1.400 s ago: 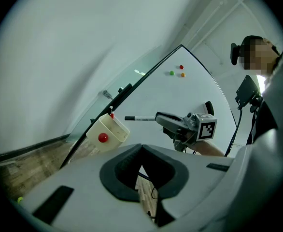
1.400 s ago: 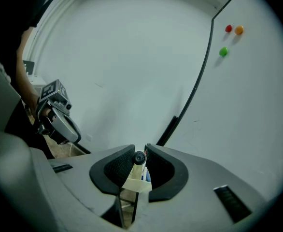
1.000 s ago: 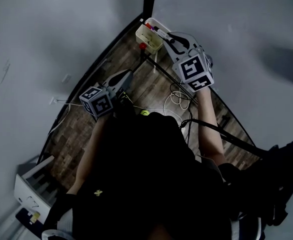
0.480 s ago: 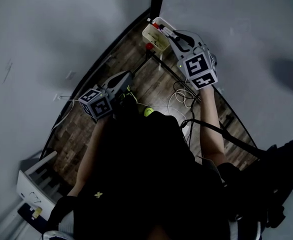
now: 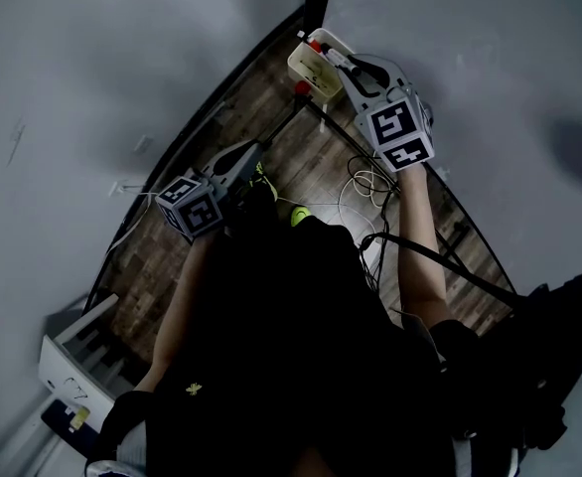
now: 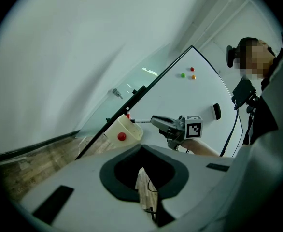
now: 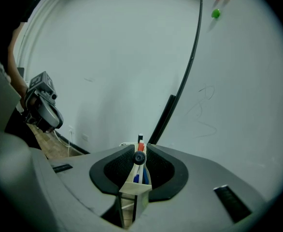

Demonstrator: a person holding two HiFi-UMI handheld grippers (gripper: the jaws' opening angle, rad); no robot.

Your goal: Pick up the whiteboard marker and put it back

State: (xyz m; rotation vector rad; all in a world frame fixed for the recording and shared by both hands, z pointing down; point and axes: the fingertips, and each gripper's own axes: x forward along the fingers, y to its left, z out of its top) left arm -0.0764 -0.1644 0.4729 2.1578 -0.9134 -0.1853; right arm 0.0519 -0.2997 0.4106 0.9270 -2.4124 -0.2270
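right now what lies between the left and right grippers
In the head view, wood floor with a loose tangle of white cables.

Dim, flat indoor light throughout, with no source in view. Underexposed in the head view: dark clothing [image 5: 291, 346] nearly black, detail lost. Faint glare streak on the glossy panel [image 6: 141, 76]. Heavy fisheye bending and black vignetted corners in both gripper views; nearest foreground slightly soft.

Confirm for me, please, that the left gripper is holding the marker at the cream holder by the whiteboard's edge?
Not quite: the right gripper holds the marker at the cream holder by the whiteboard's edge, as the right gripper view shows. The left gripper holds nothing.
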